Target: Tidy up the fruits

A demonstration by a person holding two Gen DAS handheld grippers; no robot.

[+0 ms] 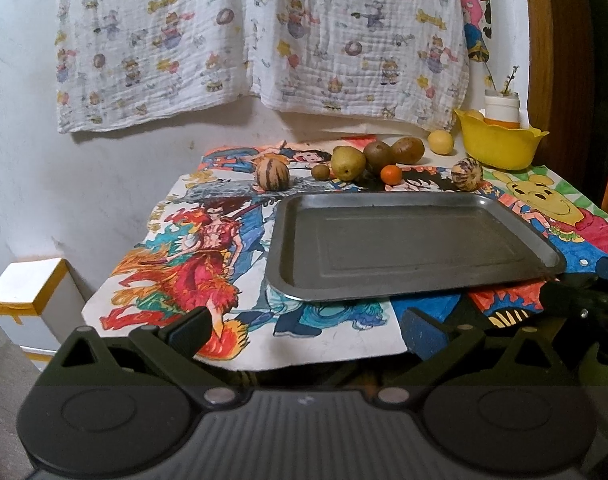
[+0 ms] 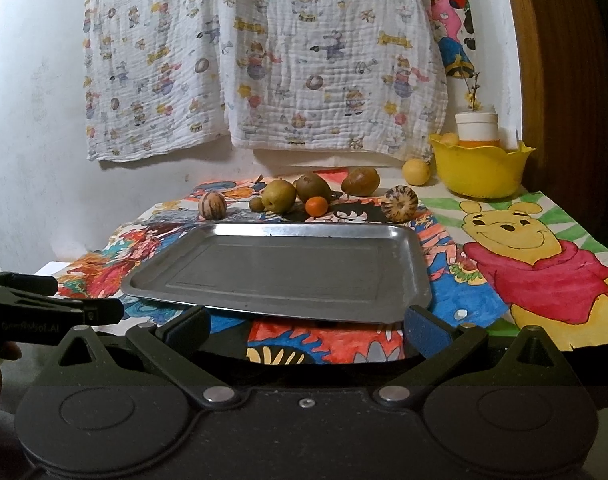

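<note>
An empty steel tray (image 1: 403, 280) (image 2: 280, 300) lies on the picture-covered table. Behind it stand several fruits: a striped melon (image 1: 272, 175) (image 2: 212, 206), a small kiwi (image 1: 320, 171) (image 2: 256, 204), a green pear (image 1: 347, 163) (image 2: 278, 195), two brown fruits (image 1: 377, 156) (image 1: 407, 149) (image 2: 312, 186) (image 2: 360, 181), an orange (image 1: 391, 174) (image 2: 316, 206), a speckled melon (image 1: 467, 175) (image 2: 398, 203) and a yellow fruit (image 1: 440, 142) (image 2: 415, 172). My left gripper (image 1: 304, 332) is open and empty before the tray's near edge. My right gripper (image 2: 304, 330) is open and empty at the tray's near edge.
A yellow bowl (image 1: 499, 148) (image 2: 479, 172) with a white jar (image 1: 501, 109) (image 2: 476, 128) stands at the back right. A patterned cloth (image 1: 264, 40) hangs on the wall. A white and yellow box (image 1: 28, 292) sits left of the table. The left gripper's body (image 2: 44, 304) shows in the right wrist view.
</note>
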